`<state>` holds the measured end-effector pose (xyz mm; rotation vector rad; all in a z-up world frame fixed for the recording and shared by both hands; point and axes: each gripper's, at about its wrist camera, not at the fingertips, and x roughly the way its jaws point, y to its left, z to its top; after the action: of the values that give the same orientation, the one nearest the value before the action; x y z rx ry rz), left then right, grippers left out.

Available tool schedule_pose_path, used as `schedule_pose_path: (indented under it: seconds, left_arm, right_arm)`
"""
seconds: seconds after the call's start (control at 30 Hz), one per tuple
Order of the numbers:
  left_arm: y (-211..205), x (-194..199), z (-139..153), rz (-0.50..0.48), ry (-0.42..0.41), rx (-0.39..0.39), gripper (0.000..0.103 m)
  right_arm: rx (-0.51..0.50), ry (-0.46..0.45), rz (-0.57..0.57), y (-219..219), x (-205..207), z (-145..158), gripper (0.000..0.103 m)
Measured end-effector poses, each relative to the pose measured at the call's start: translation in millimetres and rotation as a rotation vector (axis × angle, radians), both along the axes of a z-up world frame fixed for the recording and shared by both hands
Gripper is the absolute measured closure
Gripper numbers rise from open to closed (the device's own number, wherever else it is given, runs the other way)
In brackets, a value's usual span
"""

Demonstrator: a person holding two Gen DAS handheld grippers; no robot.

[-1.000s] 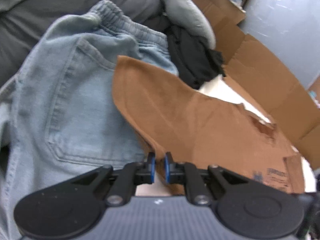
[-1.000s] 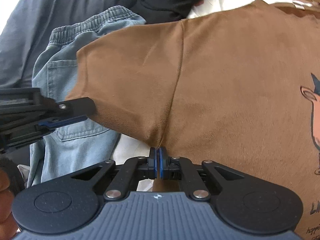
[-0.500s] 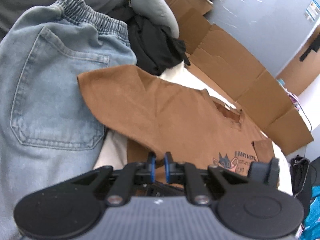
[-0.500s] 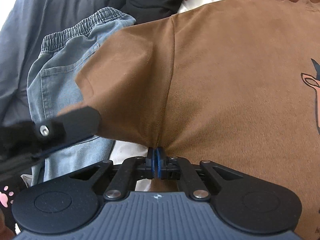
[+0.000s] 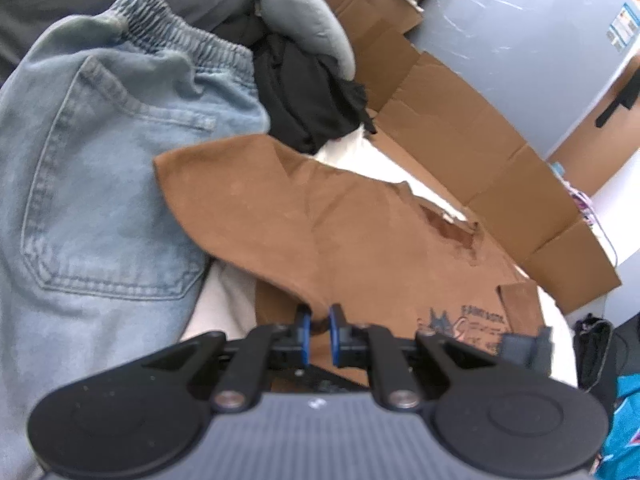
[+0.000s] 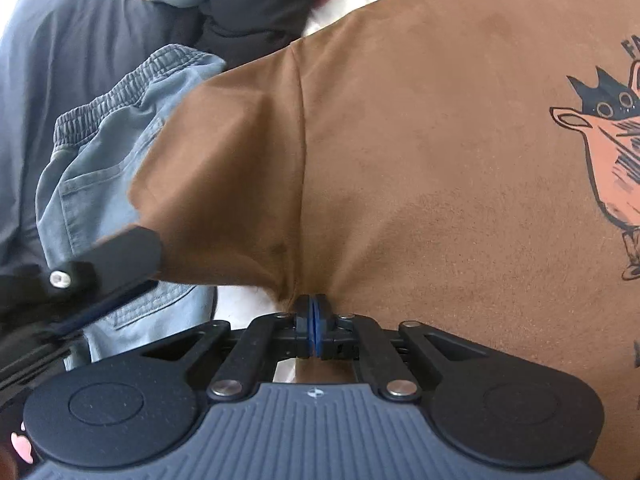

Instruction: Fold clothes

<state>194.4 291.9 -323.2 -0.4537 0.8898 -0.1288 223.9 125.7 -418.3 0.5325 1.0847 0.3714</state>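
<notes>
A brown T-shirt [image 5: 360, 232] with a cartoon print [image 6: 600, 152] lies spread on a white surface. Its sleeve [image 6: 224, 168] overlaps light blue jeans. My right gripper [image 6: 315, 332] is shut on the shirt's fabric at the underarm seam. My left gripper [image 5: 318, 334] hovers at the shirt's lower sleeve edge with its jaws a narrow gap apart; I cannot tell whether fabric sits between them. The left gripper also shows in the right wrist view [image 6: 80, 272] at the left, over the jeans.
Light blue jeans [image 5: 100, 184] lie left of the shirt. A black garment [image 5: 312, 96] and a grey one [image 5: 304, 12] are piled behind. Flattened cardboard [image 5: 480, 140] runs along the far side. A grey wall [image 5: 520, 40] stands beyond.
The left gripper swung over the sleeve and its view shifted right, then dropped closer. The right gripper stayed shut on the shirt and the sleeve has moved further onto the jeans.
</notes>
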Motion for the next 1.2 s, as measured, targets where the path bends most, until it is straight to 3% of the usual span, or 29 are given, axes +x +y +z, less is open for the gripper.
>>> schedule_pose_path:
  seconds: [0.43, 0.6, 0.67, 0.83, 1.03, 1.2]
  left_arm:
    - [-14, 11, -15, -0.098, 0.037, -0.076, 0.093]
    - [-15, 13, -19, -0.113, 0.052, -0.079, 0.092]
    - [-16, 14, -20, -0.126, 0.053, -0.07, 0.092]
    - [-26, 17, -25, -0.163, 0.06, -0.018, 0.091]
    - [-50, 19, -34, -0.228, 0.071, 0.083, 0.089]
    - [-67, 9, -45, -0.289, 0.136, 0.155, 0.075]
  right_arm:
    - [-0.031, -0.104, 0.066, 7, -6, -1, 0.097]
    - [0.043, -0.092, 0.087, -9, -7, -2, 0.092]
    - [0.084, -0.075, 0.069, -23, -10, 0, 0.077]
    - [0.089, -0.068, 0.009, -59, -21, 13, 0.063]
    - [0.073, -0.03, -0.091, -100, -23, 17, 0.06]
    - [0.051, -0.024, -0.106, -118, -22, 13, 0.06]
